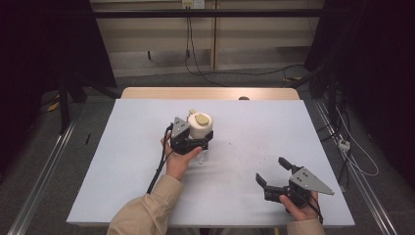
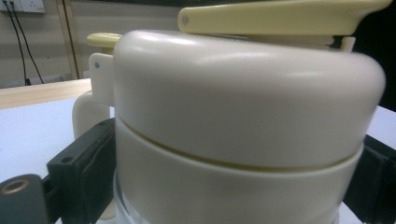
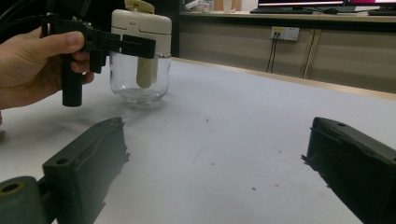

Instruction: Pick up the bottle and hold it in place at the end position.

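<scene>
Jar [image 1: 199, 128] of clear glass with cream lid, standing upright a little toward 11 o'clock from the middle of the white table [image 1: 254, 127]. Clamped around the cream lid band by the left gripper [image 1: 195, 142], one black jaw on each side, as seen close up in the left gripper view [image 2: 233, 186]. Pale yellow lever [image 2: 280, 16] lying flat across the lid top; cream handle [image 3: 144, 70] hanging down the glass side. No brand, label or readable writing anywhere on jar or lid. Glass body see-through, contents not to be made out.

Left hand [image 1: 178, 159] wrapped around the gripper body, beige sleeve [image 1: 147, 210] entering from 6 o'clock, black cable [image 1: 159, 169] trailing back along the forearm.

Right gripper [image 1: 276, 174] low over the table toward 5 o'clock, well apart from the jar, jaws spread wide with nothing between them. Grey three-cornered plate [image 1: 313, 182] on top, right hand [image 1: 301, 205] beneath.

White table surface matte, faintly scuffed, with small dark specks [image 3: 254, 189] scattered near the middle. Strip of pale wood [image 1: 210, 93] along the far edge at 12 o'clock. Grey floor all round, metal rails [image 1: 44, 171] at 9 and 3 o'clock, loose cables [image 1: 352, 152] at 3 o'clock, dark curtains on both sides. Wood-panelled wall behind with wall sockets [image 3: 285, 32]; monitors [image 3: 303, 3] on a counter in the right gripper view.
</scene>
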`<action>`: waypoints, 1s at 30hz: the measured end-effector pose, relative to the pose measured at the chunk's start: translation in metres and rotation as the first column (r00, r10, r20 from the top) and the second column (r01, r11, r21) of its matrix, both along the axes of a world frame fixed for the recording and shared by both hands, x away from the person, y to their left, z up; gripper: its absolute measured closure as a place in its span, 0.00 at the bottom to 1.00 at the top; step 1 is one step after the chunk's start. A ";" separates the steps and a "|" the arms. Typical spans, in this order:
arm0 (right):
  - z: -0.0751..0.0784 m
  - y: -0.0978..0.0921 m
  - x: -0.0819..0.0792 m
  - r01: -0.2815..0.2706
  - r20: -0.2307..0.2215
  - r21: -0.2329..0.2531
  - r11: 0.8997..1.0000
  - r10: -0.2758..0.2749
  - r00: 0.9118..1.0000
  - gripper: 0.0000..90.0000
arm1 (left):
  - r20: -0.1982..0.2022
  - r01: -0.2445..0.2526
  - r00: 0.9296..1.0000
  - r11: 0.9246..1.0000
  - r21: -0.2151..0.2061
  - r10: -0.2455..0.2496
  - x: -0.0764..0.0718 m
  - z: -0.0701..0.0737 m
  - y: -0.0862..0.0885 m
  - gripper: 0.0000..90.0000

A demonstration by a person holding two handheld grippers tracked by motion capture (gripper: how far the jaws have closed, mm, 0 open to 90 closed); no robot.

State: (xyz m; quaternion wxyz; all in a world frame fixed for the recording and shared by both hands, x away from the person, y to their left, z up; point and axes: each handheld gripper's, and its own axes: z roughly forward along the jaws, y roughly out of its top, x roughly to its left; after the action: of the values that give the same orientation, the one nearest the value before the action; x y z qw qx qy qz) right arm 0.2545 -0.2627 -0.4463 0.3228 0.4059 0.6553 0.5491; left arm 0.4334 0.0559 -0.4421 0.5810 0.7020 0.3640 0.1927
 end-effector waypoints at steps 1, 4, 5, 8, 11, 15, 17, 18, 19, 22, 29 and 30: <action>0.000 0.000 0.000 0.000 0.001 -0.001 1.000 0.000 1.000 0.04 | 0.005 -0.001 1.000 1.000 0.003 0.001 0.000 0.000 0.000 0.07; 0.000 0.000 0.000 0.000 0.002 0.000 1.000 0.000 1.000 0.04 | 0.008 -0.003 1.000 1.000 -0.004 0.003 0.000 -0.001 -0.001 0.07; 0.000 0.000 0.000 0.000 0.002 0.000 1.000 0.000 1.000 0.04 | 0.009 -0.004 1.000 1.000 -0.005 0.004 0.000 -0.001 -0.001 0.07; 0.000 0.000 0.000 0.000 0.003 0.001 1.000 0.000 1.000 0.04 | 0.017 -0.008 1.000 1.000 -0.004 0.008 0.000 -0.002 -0.002 0.07; 0.000 0.000 0.000 -0.001 0.004 0.001 1.000 0.001 1.000 0.04 | 0.024 -0.010 1.000 1.000 -0.001 0.010 0.000 -0.003 -0.002 0.07; 0.000 0.000 0.000 -0.001 0.005 0.002 1.000 0.001 1.000 0.04 | 0.029 -0.015 0.999 1.000 -0.001 0.015 0.000 -0.003 -0.003 0.07; 0.000 0.000 0.000 -0.002 0.005 0.003 1.000 0.002 1.000 0.04 | 0.030 -0.011 0.999 1.000 -0.003 0.011 0.000 -0.003 -0.003 0.07; 0.000 0.000 0.000 -0.002 0.005 0.002 1.000 0.002 1.000 0.04 | 0.028 -0.011 1.000 1.000 -0.004 0.011 0.000 -0.003 -0.004 0.07; 0.000 0.000 0.000 -0.002 0.004 0.002 1.000 0.002 1.000 0.04 | 0.028 -0.011 1.000 1.000 0.002 0.011 0.000 -0.004 -0.003 0.07; 0.000 0.000 0.000 -0.003 0.006 0.001 1.000 0.003 1.000 0.04 | 0.023 -0.012 1.000 1.000 -0.002 0.012 0.001 -0.005 -0.004 0.07; 0.000 -0.001 0.000 -0.004 0.004 0.003 1.000 0.004 1.000 0.04 | 0.017 -0.013 1.000 1.000 -0.002 0.013 0.002 -0.007 -0.006 0.07; 0.000 -0.001 0.000 -0.005 0.005 0.003 1.000 0.005 1.000 0.04 | 0.017 -0.013 1.000 1.000 -0.003 0.013 0.002 -0.007 -0.006 0.07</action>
State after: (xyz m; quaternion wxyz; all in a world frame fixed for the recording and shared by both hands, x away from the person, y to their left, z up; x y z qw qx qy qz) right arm 0.2549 -0.2634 -0.4464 0.3223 0.4037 0.6546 0.5519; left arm 0.4356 0.0495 -0.4493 0.5837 0.6972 0.3639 0.2018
